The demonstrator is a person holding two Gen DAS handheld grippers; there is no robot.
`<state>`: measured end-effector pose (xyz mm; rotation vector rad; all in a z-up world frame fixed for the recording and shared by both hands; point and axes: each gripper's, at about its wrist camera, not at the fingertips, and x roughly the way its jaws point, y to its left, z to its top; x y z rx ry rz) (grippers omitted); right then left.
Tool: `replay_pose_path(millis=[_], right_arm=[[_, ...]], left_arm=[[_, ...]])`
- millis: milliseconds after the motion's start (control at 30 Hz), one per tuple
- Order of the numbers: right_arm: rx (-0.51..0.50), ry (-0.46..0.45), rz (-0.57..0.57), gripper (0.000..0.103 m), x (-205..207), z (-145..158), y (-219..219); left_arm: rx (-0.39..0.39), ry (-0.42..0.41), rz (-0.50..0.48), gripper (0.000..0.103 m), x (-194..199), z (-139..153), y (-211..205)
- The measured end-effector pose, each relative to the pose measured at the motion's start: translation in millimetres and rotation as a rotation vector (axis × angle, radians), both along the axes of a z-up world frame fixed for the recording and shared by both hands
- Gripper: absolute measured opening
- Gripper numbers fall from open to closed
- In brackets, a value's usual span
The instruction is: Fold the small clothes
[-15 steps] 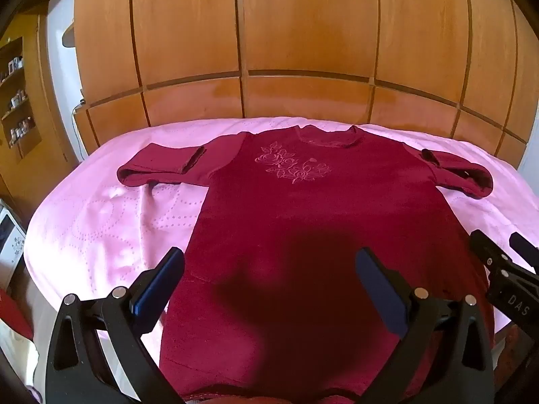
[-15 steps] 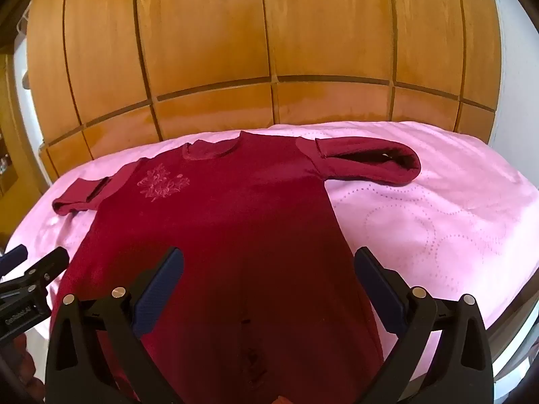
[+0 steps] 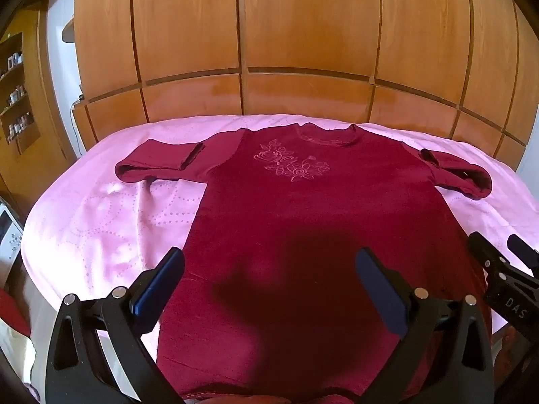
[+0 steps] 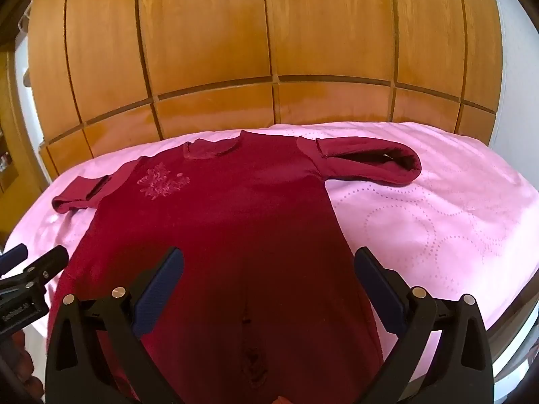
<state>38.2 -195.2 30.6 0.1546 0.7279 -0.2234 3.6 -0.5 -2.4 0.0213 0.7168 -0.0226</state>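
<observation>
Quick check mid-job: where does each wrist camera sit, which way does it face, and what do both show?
Left wrist: behind the open left hand-held gripper, over the hem, facing the wardrobe; right hand-held gripper at right edge.
Right wrist: behind the open right hand-held gripper, facing likewise; left hand-held gripper at left edge.
Shared: maroon garment, pink bedspread, wardrobe.

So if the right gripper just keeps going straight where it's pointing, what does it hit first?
Most likely the dark red garment: the open right gripper points down its lower body, which lies flat on the pink bedcover. How high it is above the cloth is unclear.
</observation>
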Motion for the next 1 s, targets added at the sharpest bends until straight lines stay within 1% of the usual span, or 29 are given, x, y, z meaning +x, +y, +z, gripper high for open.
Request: replay_pose_path(millis=[167,1000], right_arm=[[0.004,-0.004,-0.002,0.1,-2.3,-4.9,-2.0],[0.001,0.014,-0.007,0.1,-0.9,-7.3,-3.8]], left_arm=[[-0.007,0.003,-0.003,0.101,-0.2,-2.0,-0.3],[-0.032,0.057,0.002,0.101,3.9,-11.9,5.1]])
